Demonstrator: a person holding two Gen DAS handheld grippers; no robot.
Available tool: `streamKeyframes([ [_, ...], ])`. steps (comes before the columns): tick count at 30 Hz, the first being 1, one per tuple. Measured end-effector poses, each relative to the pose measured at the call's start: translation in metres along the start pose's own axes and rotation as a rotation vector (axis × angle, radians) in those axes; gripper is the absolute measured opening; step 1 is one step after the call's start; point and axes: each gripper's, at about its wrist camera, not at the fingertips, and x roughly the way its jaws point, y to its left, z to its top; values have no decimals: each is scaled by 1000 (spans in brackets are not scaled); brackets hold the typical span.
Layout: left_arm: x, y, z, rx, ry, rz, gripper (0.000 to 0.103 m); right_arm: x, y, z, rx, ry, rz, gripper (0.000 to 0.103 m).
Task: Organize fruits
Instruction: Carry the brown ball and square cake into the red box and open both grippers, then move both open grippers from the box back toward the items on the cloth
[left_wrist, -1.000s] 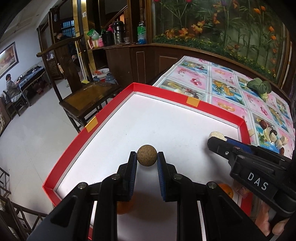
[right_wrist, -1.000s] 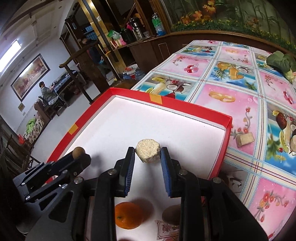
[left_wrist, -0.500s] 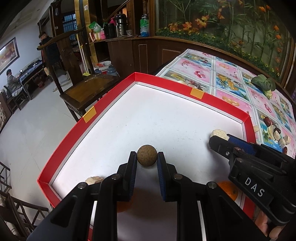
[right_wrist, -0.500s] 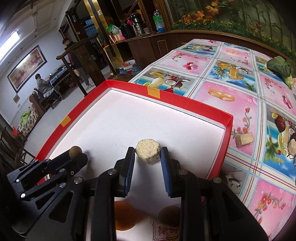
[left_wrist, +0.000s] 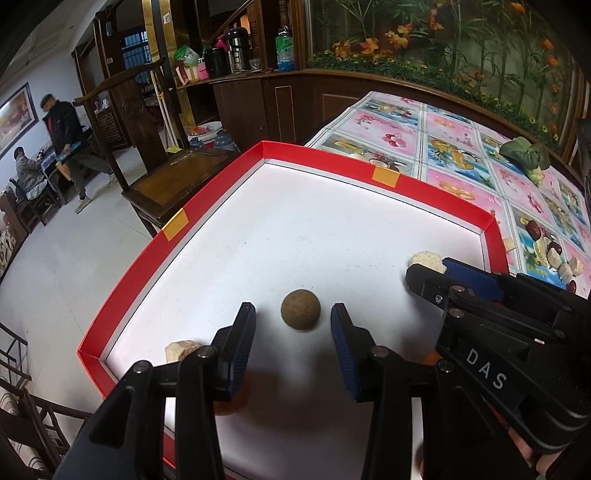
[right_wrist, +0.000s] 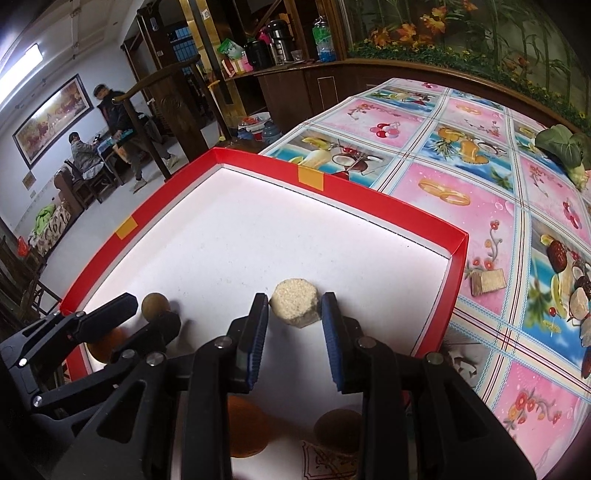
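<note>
Wood-panelled room and fruit-print cloth frame a red-walled tray (left_wrist: 436, 195) with a white floor, low in both views. Left tongs (left_wrist: 293, 334) stand apart, their blue pads clear on either side of a small brown ball-shaped fruit (left_wrist: 300, 309) that rests on the tray floor at lower centre. Right tongs (right_wrist: 294, 325) sit close on either side of a pale, grainy hexagonal piece (right_wrist: 294, 307); whether the pads actually press it I cannot tell. The brown fruit looks light and hard, and being round it would likely roll, so a hold across its widest middle seems best; the pale piece looks crumbly and its flat faces offer the safer grip. Further out, an orange fruit (right_wrist: 245, 424) and another brown one (right_wrist: 338, 428) lie at the bottom of the right view, and a tan lump (left_wrist: 179, 350) sits by the tray's lower-left corner. Beyond, the counter (right_wrist: 461, 177) carries a green leafy vegetable (right_wrist: 563, 146) at upper right; a wooden chair (left_wrist: 173, 184) and two people stand at left.
</note>
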Motion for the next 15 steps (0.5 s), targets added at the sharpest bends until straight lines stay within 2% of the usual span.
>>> streamKeyframes([
  [1, -1, 0, 0, -3, -2, 5, 46, 0, -1, 0, 6, 3, 3, 33],
  [3, -4, 1, 0, -11, -7, 8, 58, -2, -4, 1, 30, 10, 21, 34],
  [5, -8, 2, 0, -21, -20, 6, 64, -6, -11, 3, 73, 4, 58, 44],
  [6, -11, 2, 0, -21, -30, 7, 64, -9, -13, 4, 88, -6, 69, 51],
  [7, -14, 2, 0, -20, -39, 9, 64, -13, -15, 5, 102, -26, 76, 52],
  [11, -25, 0, 2, -19, -63, -3, 64, -32, -17, 9, 113, -106, 85, 52],
  [15, -31, -2, 3, -7, -74, -14, 66, -40, -20, 12, 123, -129, 79, 52],
])
